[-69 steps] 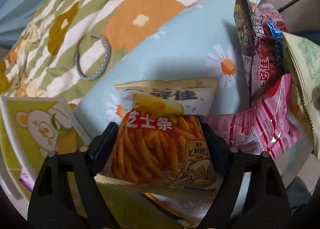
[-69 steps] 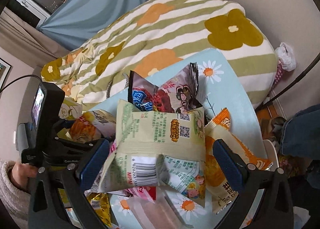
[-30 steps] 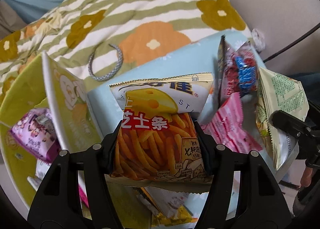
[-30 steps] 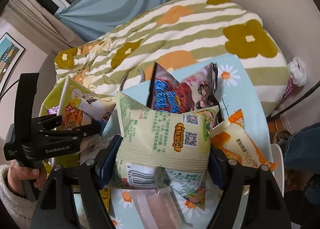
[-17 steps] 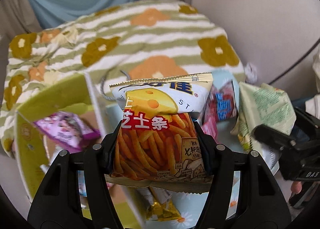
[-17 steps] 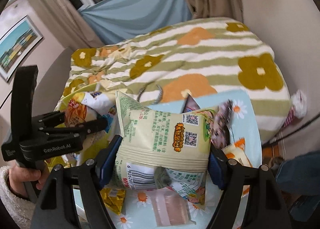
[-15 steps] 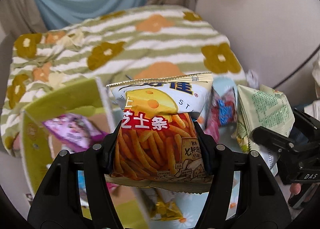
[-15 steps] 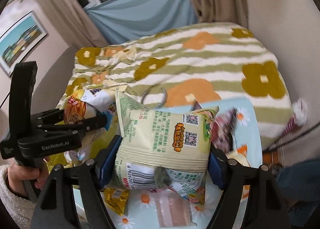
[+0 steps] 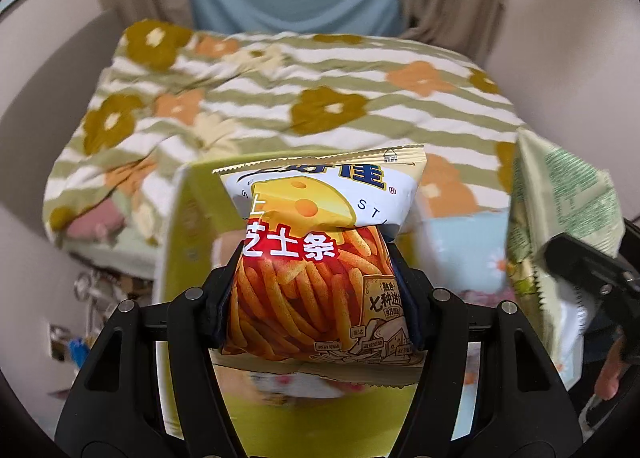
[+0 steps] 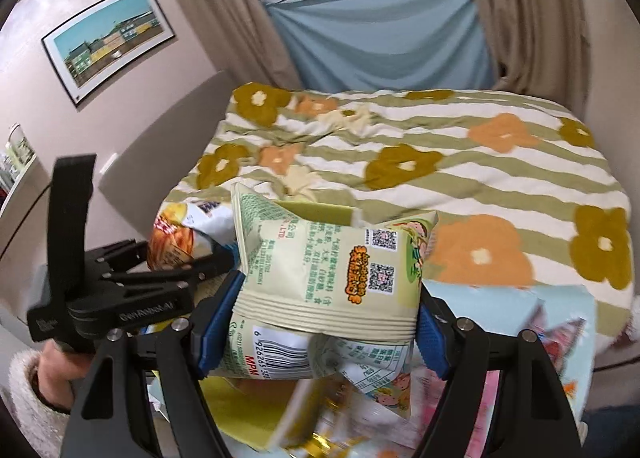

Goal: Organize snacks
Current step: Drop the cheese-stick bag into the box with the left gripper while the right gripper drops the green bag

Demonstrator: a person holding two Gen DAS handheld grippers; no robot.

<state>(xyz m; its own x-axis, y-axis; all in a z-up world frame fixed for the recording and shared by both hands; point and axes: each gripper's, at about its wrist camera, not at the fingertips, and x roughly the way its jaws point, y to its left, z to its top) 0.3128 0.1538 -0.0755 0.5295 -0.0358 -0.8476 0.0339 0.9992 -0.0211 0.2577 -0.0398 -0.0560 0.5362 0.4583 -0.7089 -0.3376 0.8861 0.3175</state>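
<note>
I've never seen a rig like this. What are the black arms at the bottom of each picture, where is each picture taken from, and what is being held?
No robot here: a person holds black hand-operated tongs in each hand, and a fisheye camera on each looks forward along its two fingers.

In the left wrist view, the left tongs are shut on an orange-and-white cheese-stick snack bag. Behind it stands a yellow-green cardboard box, its contents too blurred to name.

In the right wrist view, the right tongs are shut on a pale green snack bag with QR codes. At the left edge you see the person's left hand gripping the other tool.

Beyond both lies a green-striped flowered quilt on a bed; more snack packets lie blurred on a light blue daisy-print cloth.
</note>
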